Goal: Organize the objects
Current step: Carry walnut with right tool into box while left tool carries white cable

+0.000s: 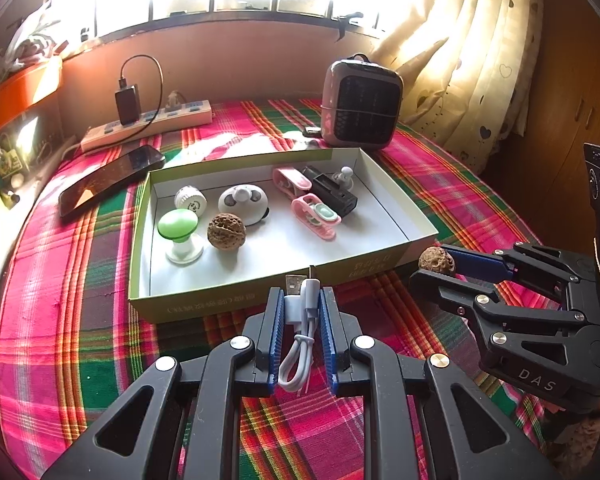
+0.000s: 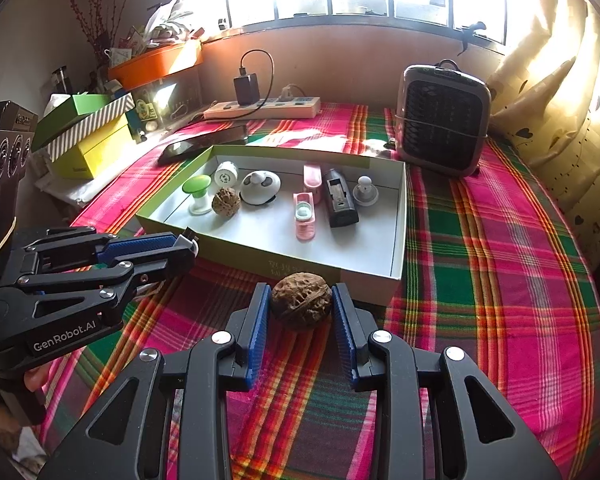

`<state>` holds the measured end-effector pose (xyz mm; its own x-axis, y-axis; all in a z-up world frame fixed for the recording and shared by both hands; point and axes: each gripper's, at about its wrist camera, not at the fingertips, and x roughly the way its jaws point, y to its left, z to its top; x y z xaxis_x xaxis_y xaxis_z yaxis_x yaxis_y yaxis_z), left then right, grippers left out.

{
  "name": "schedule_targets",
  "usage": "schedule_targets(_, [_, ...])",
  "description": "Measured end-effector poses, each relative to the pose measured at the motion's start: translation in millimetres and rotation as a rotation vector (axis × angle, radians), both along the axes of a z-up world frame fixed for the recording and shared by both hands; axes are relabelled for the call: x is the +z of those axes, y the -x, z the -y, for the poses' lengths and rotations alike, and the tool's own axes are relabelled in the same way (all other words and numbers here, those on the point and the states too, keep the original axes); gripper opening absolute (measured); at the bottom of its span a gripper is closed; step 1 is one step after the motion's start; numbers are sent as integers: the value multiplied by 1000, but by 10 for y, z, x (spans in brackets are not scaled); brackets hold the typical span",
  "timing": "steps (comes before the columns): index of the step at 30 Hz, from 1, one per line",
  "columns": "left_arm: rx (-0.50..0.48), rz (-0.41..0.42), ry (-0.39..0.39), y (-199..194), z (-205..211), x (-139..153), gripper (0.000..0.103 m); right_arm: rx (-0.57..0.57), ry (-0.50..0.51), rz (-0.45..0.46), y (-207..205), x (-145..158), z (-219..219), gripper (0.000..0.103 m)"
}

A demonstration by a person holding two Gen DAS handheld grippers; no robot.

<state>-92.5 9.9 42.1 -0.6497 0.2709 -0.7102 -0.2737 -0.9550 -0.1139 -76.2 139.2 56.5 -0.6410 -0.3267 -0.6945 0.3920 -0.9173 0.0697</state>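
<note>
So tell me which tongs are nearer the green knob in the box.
Left. The left tongs sit at the box's near wall, closer to the green knob; the right tongs are off its other corner.

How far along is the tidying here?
Mostly done: the box already holds a walnut, green knob, two pink clips and other small items. In hand: left gripper grips the white cable, right gripper a second walnut. Left: both go into the box.

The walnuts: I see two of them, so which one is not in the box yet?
The walnut clamped in the right gripper, just outside the box's near wall. The other walnut lies inside, beside the green-topped knob.
</note>
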Motion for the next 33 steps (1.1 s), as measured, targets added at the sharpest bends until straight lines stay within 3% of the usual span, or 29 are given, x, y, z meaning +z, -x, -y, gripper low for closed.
schedule_targets(19, [-2, -1, -11, 323, -24, 101, 16, -40, -39, -16, 405, 102, -38, 32])
schedule_targets(33, [0, 37, -34, 691, -68, 17, 16, -20, -54, 57, 771, -68, 32, 32])
